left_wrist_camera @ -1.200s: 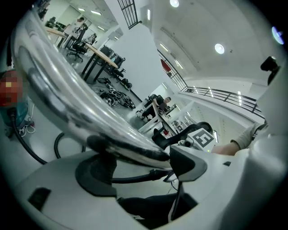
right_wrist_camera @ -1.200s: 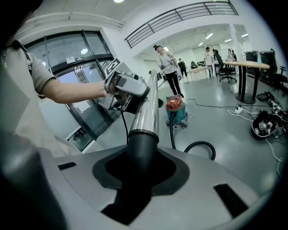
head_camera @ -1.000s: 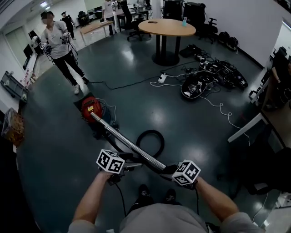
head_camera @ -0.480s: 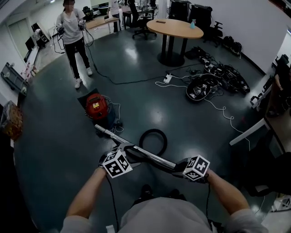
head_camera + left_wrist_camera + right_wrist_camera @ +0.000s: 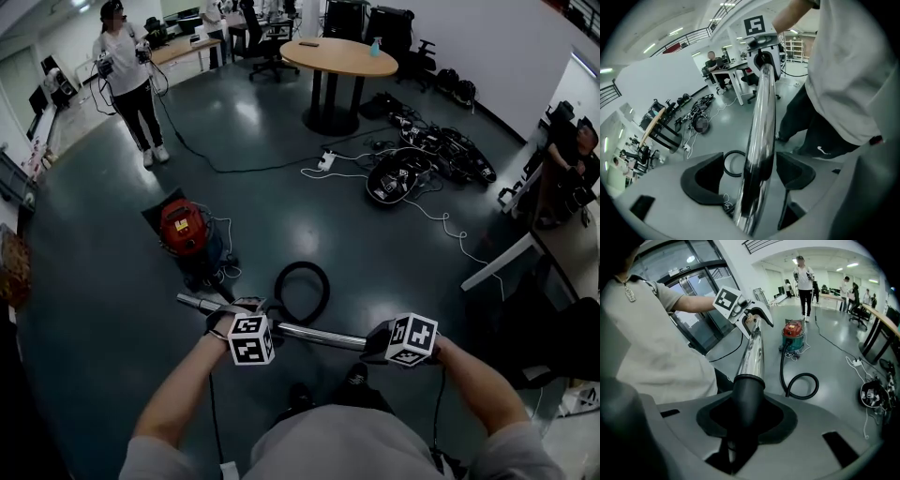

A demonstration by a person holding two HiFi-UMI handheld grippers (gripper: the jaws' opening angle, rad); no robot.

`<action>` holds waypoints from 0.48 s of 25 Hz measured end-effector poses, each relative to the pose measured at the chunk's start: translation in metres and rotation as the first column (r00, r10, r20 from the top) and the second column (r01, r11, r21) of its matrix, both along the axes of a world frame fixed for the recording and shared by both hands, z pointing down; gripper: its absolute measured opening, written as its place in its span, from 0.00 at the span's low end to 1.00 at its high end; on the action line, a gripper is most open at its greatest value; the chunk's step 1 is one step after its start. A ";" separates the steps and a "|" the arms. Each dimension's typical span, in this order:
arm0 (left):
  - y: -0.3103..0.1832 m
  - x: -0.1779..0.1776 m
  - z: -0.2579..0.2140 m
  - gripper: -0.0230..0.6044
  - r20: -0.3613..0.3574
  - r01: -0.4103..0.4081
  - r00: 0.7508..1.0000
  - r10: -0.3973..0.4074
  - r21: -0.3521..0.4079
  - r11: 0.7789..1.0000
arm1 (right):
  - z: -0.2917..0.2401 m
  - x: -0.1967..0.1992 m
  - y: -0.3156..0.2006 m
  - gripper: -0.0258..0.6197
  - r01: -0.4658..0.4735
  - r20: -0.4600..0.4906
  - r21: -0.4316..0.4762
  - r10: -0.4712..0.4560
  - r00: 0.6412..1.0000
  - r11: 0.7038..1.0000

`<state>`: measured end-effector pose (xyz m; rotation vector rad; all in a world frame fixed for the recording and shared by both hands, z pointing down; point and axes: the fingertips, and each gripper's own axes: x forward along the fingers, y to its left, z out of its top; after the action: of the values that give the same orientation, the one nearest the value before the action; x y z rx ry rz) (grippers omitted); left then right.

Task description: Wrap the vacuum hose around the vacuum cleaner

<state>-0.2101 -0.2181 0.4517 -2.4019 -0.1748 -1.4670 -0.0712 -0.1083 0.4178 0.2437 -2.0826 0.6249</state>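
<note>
Vacuum cleaner (image 5: pixel 183 231) red over teal; hose (image 5: pixel 782 364) black; tube (image 5: pixel 314 332) mirror chrome; floor (image 5: pixel 375 253) dark grey-green.

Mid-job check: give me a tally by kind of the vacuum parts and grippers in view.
vacuum cleaner: 1
wand: 1
hose: 1
grippers: 2, left gripper and right gripper
Total: 5
</note>
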 end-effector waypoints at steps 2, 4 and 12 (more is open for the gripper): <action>0.005 0.010 0.001 0.61 -0.016 -0.010 1.000 0.009 -0.037 0.999 | 0.001 0.001 -0.006 0.21 0.013 -0.004 0.002 -0.013 1.000 1.000; 0.009 0.021 0.003 0.61 -0.018 -0.022 1.000 0.021 -0.060 0.998 | 0.002 0.004 -0.012 0.21 0.027 -0.002 0.002 -0.027 1.000 1.000; 0.013 0.081 -0.001 0.60 -0.020 -0.029 0.999 0.027 -0.073 0.997 | -0.001 0.024 -0.034 0.21 0.090 0.007 -0.002 -0.090 0.996 0.996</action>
<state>-0.1295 -0.2056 0.4512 -2.4601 -0.2608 -1.4482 -0.0473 -0.1427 0.4169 0.1457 -2.0866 0.5745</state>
